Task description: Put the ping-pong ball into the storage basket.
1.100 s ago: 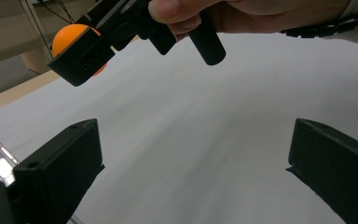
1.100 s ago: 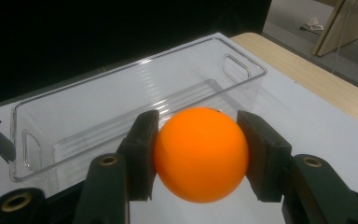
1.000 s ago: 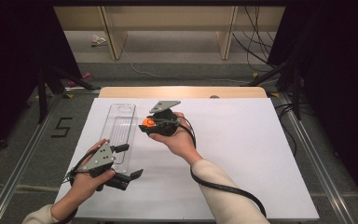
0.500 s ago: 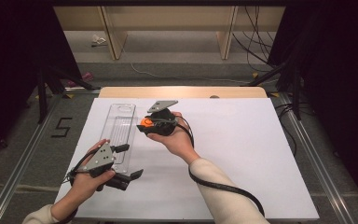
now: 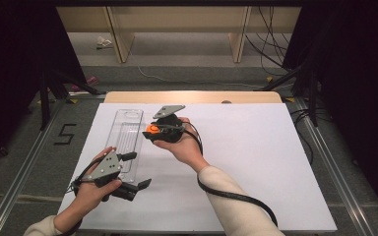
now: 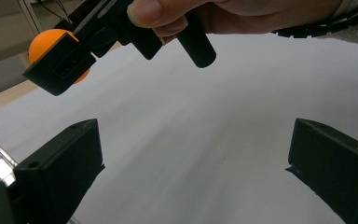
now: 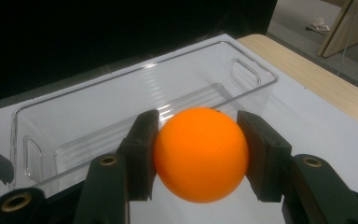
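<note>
Orange ball (image 7: 200, 154) is sitting squarely between the two black jaws of the right gripper (image 7: 198, 156), and both pads are pressing on its sides, so that claw is clenched on it and carrying it clear of the table. From the right gripper view, the ball is bulging out past the jaw tips, round and plain, like a table-tennis ball, and it is hanging in front of a long clear plastic bin (image 7: 121, 93) with a handle slot cut into each end wall. In the high view the right gripper (image 5: 153, 131) is being held up off the white tabletop (image 5: 256, 162), just beside the bin's (image 5: 127, 132) right wall, with the ball (image 5: 152, 129) showing as an orange spot at the gripper's left end, near the bin's upper half. Whether it is over the bin's rim or just outside it, I cannot tell from here. The left gripper (image 5: 137, 170) is resting low at the near end of the bin, its jaws standing wide apart with nothing between them, released. Looking along those open jaws in the left gripper view, only bare white surface is lying between them, and farther off the right hand (image 6: 242, 16) is holding its gripper aloft with the ball (image 6: 51, 49) peeking out behind one black jaw, well apart from the left claw.
</note>
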A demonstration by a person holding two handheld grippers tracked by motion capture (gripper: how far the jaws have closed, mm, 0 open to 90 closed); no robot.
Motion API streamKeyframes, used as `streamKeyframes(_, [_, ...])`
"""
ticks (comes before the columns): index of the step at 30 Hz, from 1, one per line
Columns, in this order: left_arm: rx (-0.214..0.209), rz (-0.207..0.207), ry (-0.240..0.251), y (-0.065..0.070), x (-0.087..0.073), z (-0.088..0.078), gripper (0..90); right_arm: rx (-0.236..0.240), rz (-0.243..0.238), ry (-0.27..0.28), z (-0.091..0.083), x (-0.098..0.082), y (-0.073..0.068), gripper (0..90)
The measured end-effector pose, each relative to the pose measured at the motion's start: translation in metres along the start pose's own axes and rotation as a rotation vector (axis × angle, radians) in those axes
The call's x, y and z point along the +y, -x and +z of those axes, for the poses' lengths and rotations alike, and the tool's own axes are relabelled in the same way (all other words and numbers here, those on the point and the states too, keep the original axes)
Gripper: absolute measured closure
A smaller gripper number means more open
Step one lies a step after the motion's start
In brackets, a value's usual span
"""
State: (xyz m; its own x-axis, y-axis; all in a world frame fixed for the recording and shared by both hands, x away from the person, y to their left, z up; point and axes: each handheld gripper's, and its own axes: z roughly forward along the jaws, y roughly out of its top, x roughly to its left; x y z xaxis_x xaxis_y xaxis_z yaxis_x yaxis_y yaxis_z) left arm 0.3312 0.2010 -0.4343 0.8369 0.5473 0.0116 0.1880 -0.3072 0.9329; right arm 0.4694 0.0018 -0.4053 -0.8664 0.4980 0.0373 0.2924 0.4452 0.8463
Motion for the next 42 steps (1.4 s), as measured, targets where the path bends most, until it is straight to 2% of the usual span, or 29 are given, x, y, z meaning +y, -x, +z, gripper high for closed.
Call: streamKeyframes(42, [-0.007,0.006,-0.005,0.001,0.0,0.0,2.6,0.011,-0.024,-0.011,0.013,0.015,-0.004,51.6])
